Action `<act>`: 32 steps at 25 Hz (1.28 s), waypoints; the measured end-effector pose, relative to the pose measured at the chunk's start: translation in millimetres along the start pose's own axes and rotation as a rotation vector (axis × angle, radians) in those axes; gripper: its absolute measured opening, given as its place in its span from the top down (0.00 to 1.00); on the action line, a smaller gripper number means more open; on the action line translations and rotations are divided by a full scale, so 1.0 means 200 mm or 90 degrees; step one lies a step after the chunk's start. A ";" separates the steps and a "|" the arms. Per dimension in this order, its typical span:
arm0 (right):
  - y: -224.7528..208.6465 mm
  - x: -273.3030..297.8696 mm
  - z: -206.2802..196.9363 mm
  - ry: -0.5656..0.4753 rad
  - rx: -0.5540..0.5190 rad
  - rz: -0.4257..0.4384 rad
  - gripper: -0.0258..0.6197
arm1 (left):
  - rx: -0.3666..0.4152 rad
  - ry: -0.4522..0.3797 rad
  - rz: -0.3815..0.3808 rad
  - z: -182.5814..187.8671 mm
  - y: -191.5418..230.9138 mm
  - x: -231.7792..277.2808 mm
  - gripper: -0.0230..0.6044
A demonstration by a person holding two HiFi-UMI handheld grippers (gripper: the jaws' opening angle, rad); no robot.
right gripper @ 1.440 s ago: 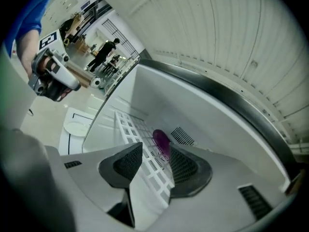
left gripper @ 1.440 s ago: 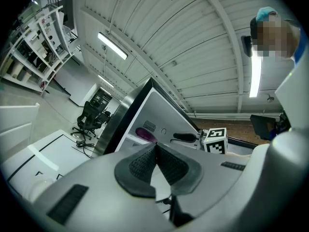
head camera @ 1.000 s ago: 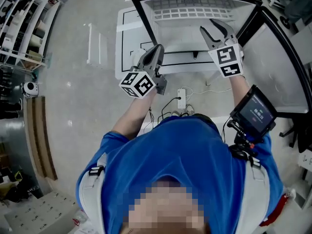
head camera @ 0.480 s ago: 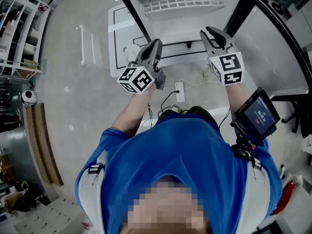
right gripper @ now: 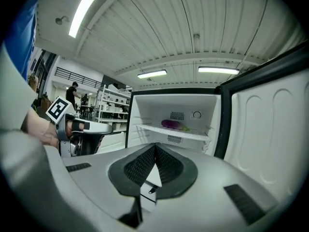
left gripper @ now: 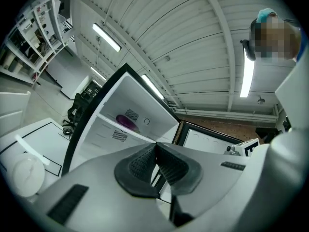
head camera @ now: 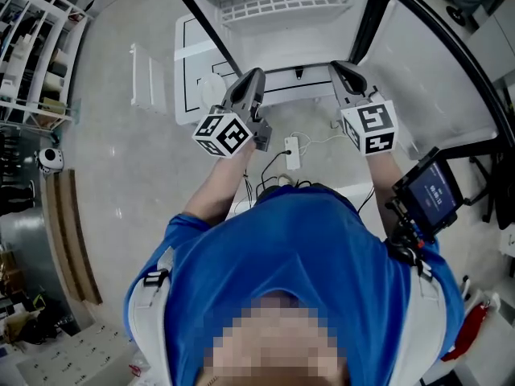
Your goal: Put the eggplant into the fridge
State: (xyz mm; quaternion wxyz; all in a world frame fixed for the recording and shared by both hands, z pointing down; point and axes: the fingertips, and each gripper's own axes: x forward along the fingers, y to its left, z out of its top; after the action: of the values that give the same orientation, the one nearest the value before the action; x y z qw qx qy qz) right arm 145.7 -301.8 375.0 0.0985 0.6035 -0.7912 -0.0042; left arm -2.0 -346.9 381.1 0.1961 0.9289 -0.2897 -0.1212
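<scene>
The purple eggplant [right gripper: 171, 124] lies on the upper shelf inside the open white fridge [right gripper: 145, 111]; the left gripper view also shows the eggplant [left gripper: 126, 122] there. Both grippers hang in front of the fridge opening [head camera: 241, 22], outside it and apart from the eggplant. My left gripper [head camera: 253, 77] is shut and empty, its pads meeting [left gripper: 155, 145]. My right gripper [head camera: 342, 69] is closing, its jaws come together [right gripper: 154, 145] with nothing between them. The left gripper [right gripper: 79, 127] shows at the left of the right gripper view.
The fridge door [head camera: 418, 63] stands swung open on the right. A power strip [head camera: 291, 153] with cables lies on the floor below the grippers. White shelving racks [head camera: 40, 47] line the left. A screen [head camera: 430, 190] is strapped to the right forearm.
Both grippers have drawn back from the fridge opening toward the person. The right gripper's jaws went from wide open to shut and it rolled. The left jaws stayed shut.
</scene>
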 end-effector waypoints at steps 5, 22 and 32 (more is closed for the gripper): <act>0.04 -0.04 -0.13 0.012 0.018 0.020 0.95 | 0.000 0.010 0.012 -0.12 -0.01 -0.02 0.95; 0.19 -0.29 -0.26 0.033 0.050 0.085 0.95 | -0.005 0.039 0.051 -0.32 -0.22 -0.17 0.95; 0.16 -0.59 -0.28 0.030 0.045 0.085 0.96 | 0.000 0.041 0.045 -0.42 -0.50 -0.23 0.95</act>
State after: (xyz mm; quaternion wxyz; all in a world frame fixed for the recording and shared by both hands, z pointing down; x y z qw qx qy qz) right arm 154.7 -173.3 415.9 0.0960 0.5522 -0.8270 0.0447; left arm 38.2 -218.9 417.8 0.2093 0.9216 -0.3160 -0.0842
